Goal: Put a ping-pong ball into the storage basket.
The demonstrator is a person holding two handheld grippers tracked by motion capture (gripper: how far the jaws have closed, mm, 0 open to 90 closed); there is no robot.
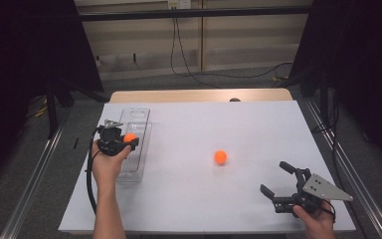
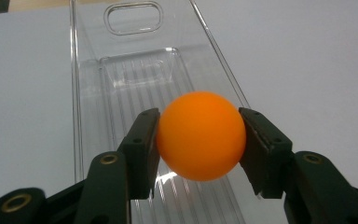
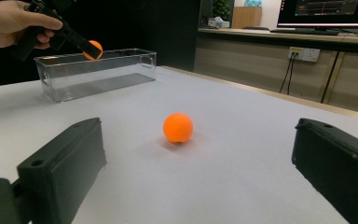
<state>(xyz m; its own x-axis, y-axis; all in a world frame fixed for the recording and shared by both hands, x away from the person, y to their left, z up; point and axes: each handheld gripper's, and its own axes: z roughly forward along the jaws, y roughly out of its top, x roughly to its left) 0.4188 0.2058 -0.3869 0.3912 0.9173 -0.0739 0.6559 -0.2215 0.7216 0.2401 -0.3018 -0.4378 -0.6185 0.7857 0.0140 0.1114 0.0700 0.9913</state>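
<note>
White covering spreads over the desk (image 1: pixel 189 199), with dark curtains at both sides of the high view and a cable trailing along the back wall.

At the left of that view, the left tool (image 1: pixel 124 142) sits over a clear plastic bin (image 1: pixel 135 113) that lies lengthwise near the desk's left edge. Its jaws are clamped on an orange ball (image 1: pixel 130 138), one pad pressing each side. In the left gripper view the held ball (image 2: pixel 200 135) fills the middle of the frame between the two black jaws, and the bin's ribbed floor (image 2: pixel 135 74) stretches away behind and beneath it, so the ball hangs above the bin rather than resting in it.

A second orange ball (image 1: pixel 220 157) lies loose on the desk near the centre of the high view, well apart from the bin. The right tool (image 1: pixel 277 180) is at the lower right of that view, pointing up and left toward this ball, with its jaws spread wide and nothing between them. In the right gripper view the loose ball (image 3: pixel 177 127) sits ahead in the middle of the frame, beyond the jaws and touching neither, while the bin (image 3: pixel 98 77) and the left tool with its ball (image 3: pixel 92 48) show at the upper left.
</note>
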